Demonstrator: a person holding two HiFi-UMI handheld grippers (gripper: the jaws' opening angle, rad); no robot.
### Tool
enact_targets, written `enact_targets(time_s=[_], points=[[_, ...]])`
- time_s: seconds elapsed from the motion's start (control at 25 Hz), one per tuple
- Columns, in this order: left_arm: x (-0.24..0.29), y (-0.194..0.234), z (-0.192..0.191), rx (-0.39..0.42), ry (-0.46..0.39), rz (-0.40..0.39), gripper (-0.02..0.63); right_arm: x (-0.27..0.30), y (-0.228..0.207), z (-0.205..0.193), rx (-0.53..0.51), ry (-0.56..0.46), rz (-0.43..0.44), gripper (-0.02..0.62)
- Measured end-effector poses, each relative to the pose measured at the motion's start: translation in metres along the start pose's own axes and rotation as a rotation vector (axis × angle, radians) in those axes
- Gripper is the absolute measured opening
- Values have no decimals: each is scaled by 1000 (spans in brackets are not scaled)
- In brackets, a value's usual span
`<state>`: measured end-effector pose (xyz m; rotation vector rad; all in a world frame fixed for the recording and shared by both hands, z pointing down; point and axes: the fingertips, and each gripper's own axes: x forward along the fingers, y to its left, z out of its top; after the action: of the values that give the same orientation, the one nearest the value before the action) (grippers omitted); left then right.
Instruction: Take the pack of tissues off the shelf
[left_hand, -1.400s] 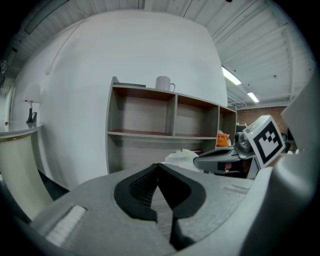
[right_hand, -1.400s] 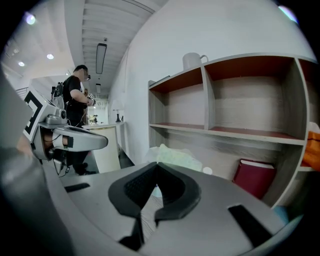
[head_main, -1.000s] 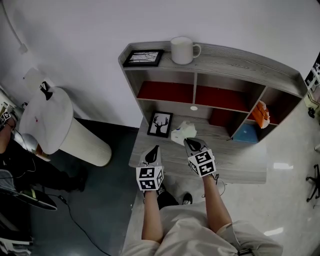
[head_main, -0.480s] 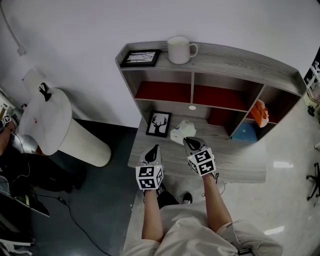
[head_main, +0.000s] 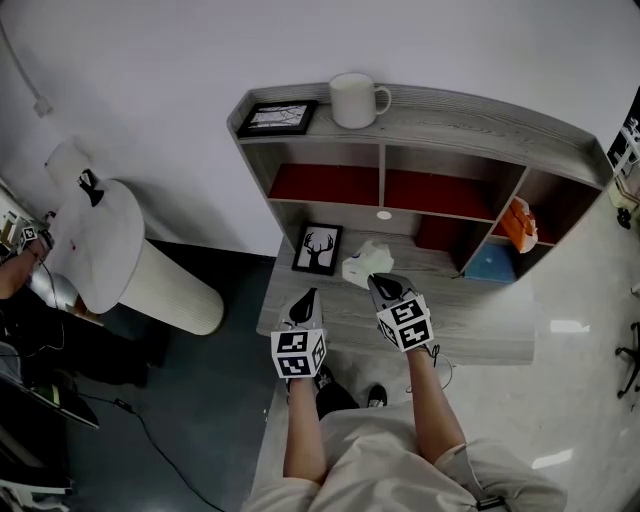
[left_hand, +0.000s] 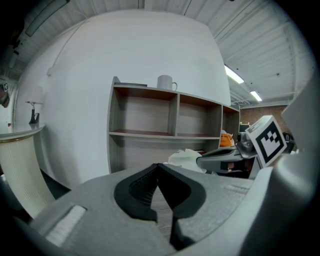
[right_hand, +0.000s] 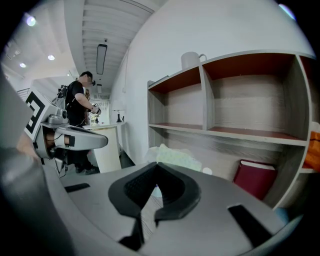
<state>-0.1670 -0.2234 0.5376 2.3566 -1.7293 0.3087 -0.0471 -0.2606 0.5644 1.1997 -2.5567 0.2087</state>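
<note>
The pack of tissues (head_main: 364, 264) is pale, with a crumpled tissue on top. It lies on the grey desk surface (head_main: 480, 325) under the shelf unit (head_main: 440, 150), beside a framed deer picture (head_main: 319, 249). In the right gripper view the pack of tissues (right_hand: 175, 157) sits just beyond the shut jaws, with nothing between them. My right gripper (head_main: 385, 286) hovers just short of the pack, tips almost at it. My left gripper (head_main: 305, 304) is shut too and empty, lower left of the pack. The pack of tissues (left_hand: 187, 158) shows ahead right in the left gripper view.
A white mug (head_main: 354, 99) and a framed picture (head_main: 276, 118) stand on the shelf top. A red book (right_hand: 257, 177), an orange item (head_main: 521, 228) and a blue one (head_main: 492, 266) sit in the right compartments. A white cylinder stand (head_main: 130, 255) is to the left. A person (right_hand: 79, 115) stands far off.
Both grippers hold the same place over the desk. Only the head view has shifted slightly.
</note>
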Motion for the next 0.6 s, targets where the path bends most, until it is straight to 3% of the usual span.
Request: enact_targets(time_s=[0.6], points=[[-6,-1,-2,-1,-6,0,8,-3,7,1,-31,3,7,15]])
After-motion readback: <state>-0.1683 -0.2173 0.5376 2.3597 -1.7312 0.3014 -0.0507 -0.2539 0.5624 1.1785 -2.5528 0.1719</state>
